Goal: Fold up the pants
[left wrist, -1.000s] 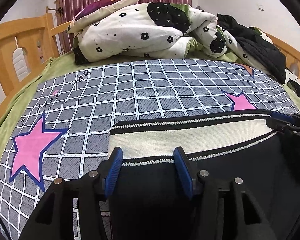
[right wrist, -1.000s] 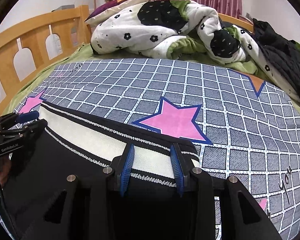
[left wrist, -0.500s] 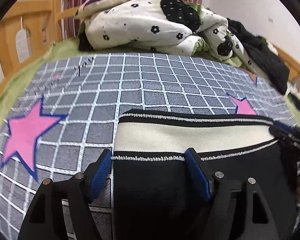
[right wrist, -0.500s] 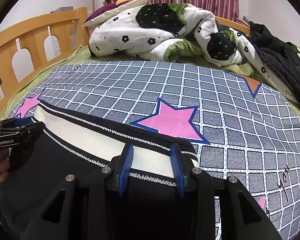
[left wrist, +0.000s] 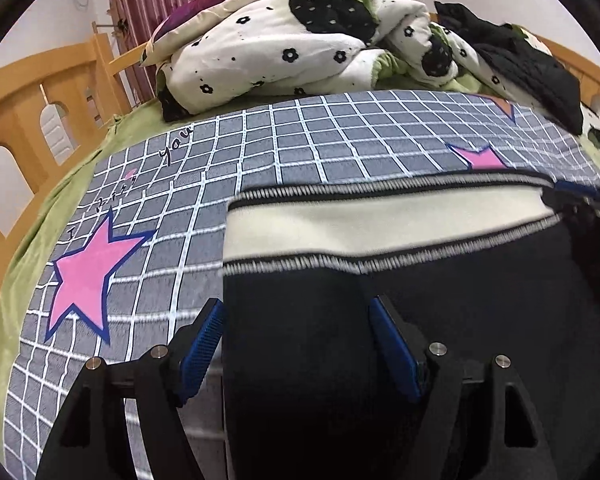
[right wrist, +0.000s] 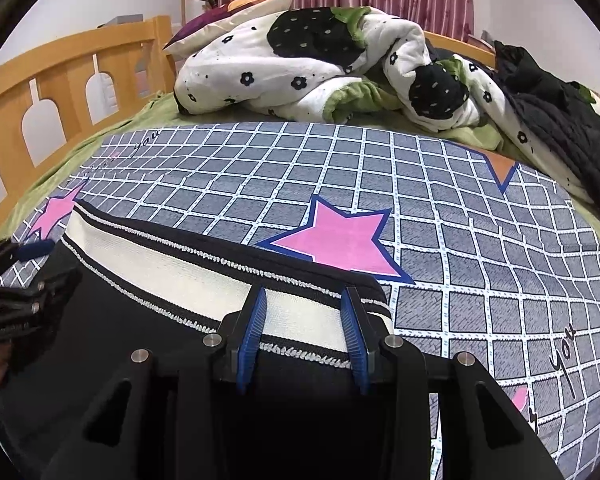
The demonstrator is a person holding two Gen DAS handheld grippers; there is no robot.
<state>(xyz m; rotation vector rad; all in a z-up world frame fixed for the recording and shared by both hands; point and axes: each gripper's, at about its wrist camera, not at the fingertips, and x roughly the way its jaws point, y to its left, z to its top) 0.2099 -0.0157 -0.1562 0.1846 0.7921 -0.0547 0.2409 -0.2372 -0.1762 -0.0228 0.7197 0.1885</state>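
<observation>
Black pants (left wrist: 440,320) with a cream, black-striped waistband (left wrist: 380,224) lie flat on a grey checked sheet with pink stars. My left gripper (left wrist: 296,340) is open wide, its blue pads astride the pants' left edge, behind the waistband. My right gripper (right wrist: 304,320) stands with its blue pads partly open over the right end of the waistband (right wrist: 300,312); whether they pinch cloth is unclear. The right gripper's tip shows at the right edge of the left wrist view (left wrist: 580,196). The left gripper shows at the left edge of the right wrist view (right wrist: 24,280).
A crumpled white floral duvet (left wrist: 300,48) and a pillow (left wrist: 216,0) lie at the bed's far end. A black jacket (right wrist: 560,120) lies at the far right. A wooden bed rail (right wrist: 60,76) runs along the left. The checked sheet (right wrist: 340,168) stretches beyond the waistband.
My left gripper has opened wider and pulled back from the waistband onto the black cloth. The right gripper has hardly moved.
</observation>
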